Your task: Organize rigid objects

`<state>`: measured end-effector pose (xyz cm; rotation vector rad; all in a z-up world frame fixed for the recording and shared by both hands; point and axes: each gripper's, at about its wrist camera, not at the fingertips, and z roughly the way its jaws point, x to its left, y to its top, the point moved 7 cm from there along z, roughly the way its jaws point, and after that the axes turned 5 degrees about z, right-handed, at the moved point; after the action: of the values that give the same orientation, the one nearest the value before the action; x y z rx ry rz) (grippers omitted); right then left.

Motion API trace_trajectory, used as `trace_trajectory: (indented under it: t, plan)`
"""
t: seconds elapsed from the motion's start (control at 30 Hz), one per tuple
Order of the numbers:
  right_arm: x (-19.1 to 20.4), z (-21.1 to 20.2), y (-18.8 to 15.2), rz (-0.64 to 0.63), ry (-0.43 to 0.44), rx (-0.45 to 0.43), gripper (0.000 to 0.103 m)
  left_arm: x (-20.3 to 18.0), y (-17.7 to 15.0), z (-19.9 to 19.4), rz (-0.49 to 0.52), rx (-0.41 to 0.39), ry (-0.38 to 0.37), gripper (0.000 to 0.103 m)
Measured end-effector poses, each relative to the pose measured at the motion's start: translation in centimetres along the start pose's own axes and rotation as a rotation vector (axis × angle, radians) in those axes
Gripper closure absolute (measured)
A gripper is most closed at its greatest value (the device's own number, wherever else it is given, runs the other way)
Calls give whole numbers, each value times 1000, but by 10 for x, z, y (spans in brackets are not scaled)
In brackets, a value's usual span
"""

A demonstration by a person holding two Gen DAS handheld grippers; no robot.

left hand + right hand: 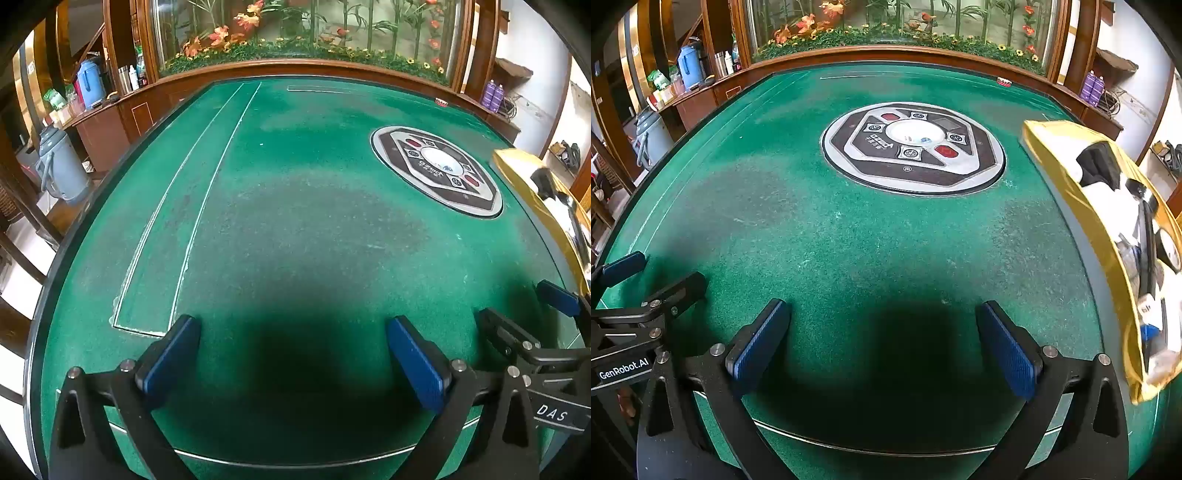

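Bright daylight, sharp focus, a dark shadow on the green table (295, 221), heavy fisheye edge bending.

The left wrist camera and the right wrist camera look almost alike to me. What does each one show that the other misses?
Only the left wrist view shows the long white-outlined strip on the felt at the table's left side. Only the right wrist view looks into the yellow box, with white, black and blue items whose kind I cannot tell; the left view catches just its edge. Both share the green felt table, its round control panel, the flower display behind, and both open, empty grippers: left gripper, right gripper.
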<state>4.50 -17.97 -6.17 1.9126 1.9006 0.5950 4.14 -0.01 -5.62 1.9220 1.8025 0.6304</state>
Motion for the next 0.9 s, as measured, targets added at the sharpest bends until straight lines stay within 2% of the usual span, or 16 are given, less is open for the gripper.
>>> trace_trajectory:
  t: [0.9]
  plan:
    - [0, 0, -1, -1, -2, -1, 0, 0, 1, 2, 0, 1, -1, 0]
